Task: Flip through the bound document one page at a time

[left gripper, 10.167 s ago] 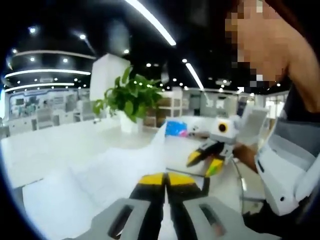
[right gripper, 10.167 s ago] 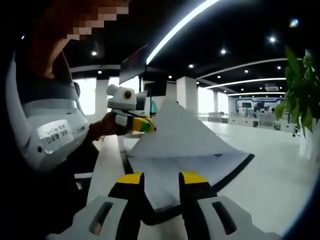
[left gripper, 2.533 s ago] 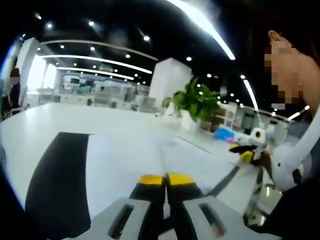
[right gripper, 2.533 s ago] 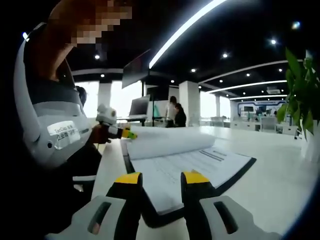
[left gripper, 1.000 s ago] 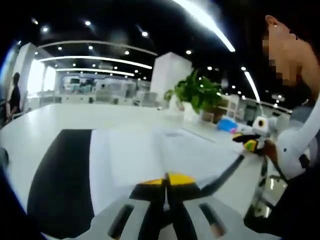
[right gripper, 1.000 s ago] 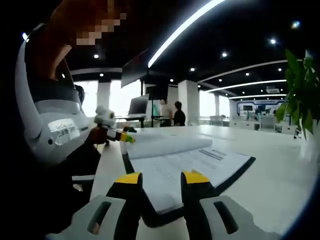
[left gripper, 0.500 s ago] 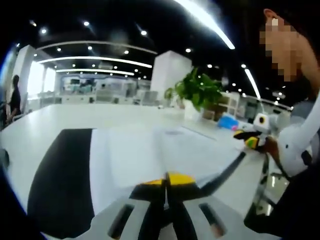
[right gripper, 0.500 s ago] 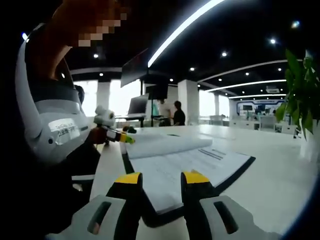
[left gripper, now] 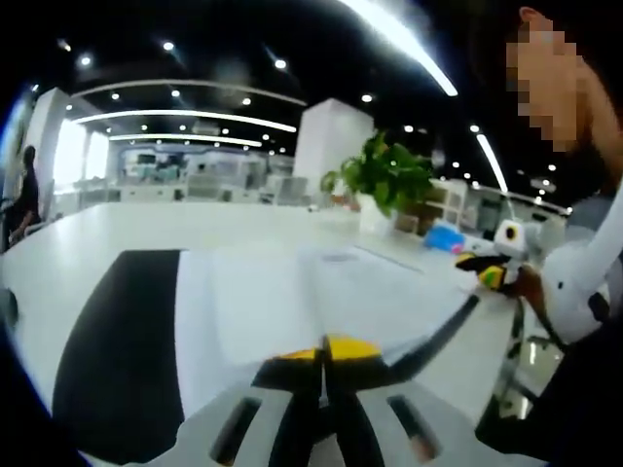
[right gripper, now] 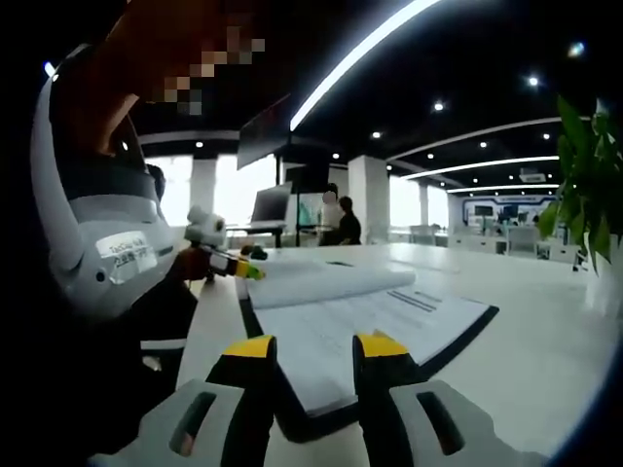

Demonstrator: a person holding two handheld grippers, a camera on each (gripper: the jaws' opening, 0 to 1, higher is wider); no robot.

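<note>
In the left gripper view our left tongs [left gripper: 323,351] have their yellow tips pressed together at the near edge of the document [left gripper: 292,302], which lies open on the white table [left gripper: 146,229] straight ahead of them. Whether a sheet is nipped between the tips we cannot tell. A black cover [left gripper: 117,341] spreads out to the left of the tongs, white pages ahead and to the right. Beyond the pages stands a plant [left gripper: 384,180]. Far to the right, past the document's dark edge, we see the right tongs [left gripper: 484,269] held by a hand.

In the right gripper view our right tongs [right gripper: 311,347] stand apart with a clear gap, holding nothing, their tips just over the near corner of the document [right gripper: 380,316]. The printed page lies flat ahead of them; a curled page [right gripper: 326,277] rises further off to the left. There the left tongs [right gripper: 255,271] sit at the curl's edge. A plant [right gripper: 589,175] shows far right.
</note>
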